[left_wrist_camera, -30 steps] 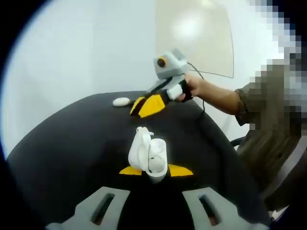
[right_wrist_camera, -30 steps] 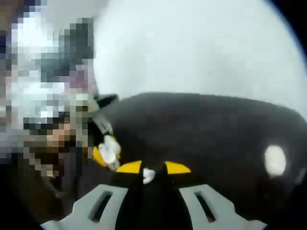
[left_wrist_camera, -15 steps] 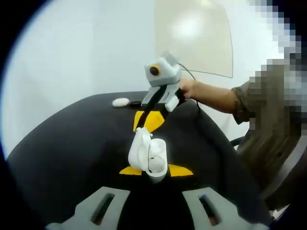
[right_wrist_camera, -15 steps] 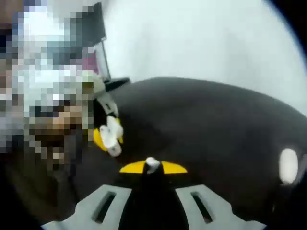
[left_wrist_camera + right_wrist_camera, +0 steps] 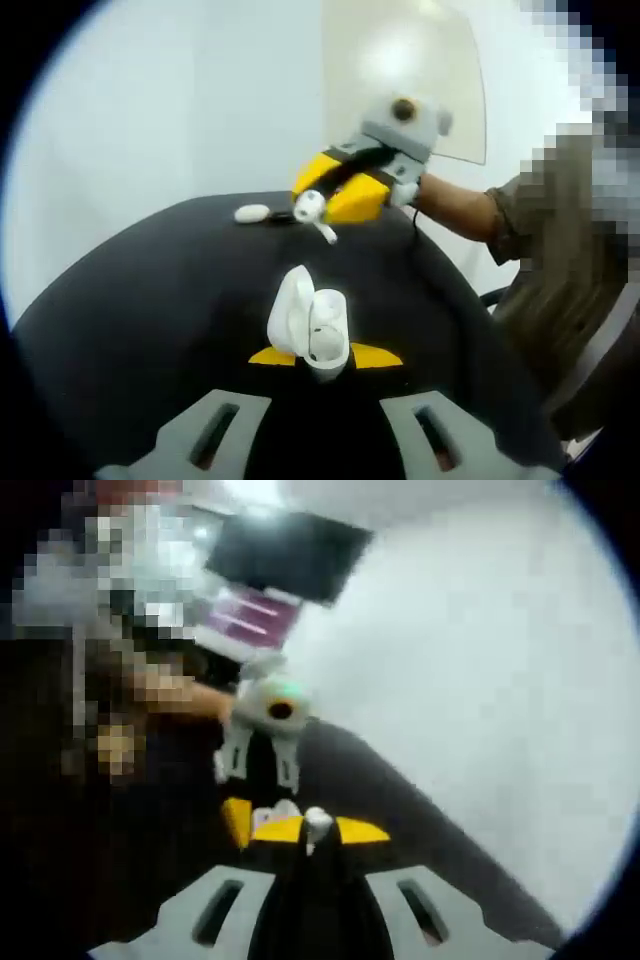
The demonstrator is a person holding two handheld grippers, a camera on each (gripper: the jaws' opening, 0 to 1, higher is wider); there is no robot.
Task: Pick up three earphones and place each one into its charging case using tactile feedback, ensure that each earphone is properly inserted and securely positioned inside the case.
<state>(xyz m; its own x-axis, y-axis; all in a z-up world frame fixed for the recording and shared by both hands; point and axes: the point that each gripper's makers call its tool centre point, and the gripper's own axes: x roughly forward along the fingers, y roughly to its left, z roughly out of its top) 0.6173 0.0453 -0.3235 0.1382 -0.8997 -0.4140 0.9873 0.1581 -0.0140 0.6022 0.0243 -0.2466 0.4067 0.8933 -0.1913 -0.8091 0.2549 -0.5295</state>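
Earphone sits pinched between the yellow tips of the right tongs, held up in the air above the black surface, stem pointing down and to the right. In the right gripper view we see the same earphone clamped at the tip line of the right tongs, jaws pressed together on it.

Charging case, white, lid flipped open to the left, is gripped at its base by the left tongs, yellow tips on either side of it. It stands upright just over the surface. In the right gripper view the left tongs show just behind the earphone, with a bit of white between their yellow tips that we take for the case; too blurred to say more.

A second white object, oval, lies on the far edge of the surface, well apart from the case; we cannot tell whether it is a case or an earphone. A person's sleeve and hand come in from the right behind the right tongs.
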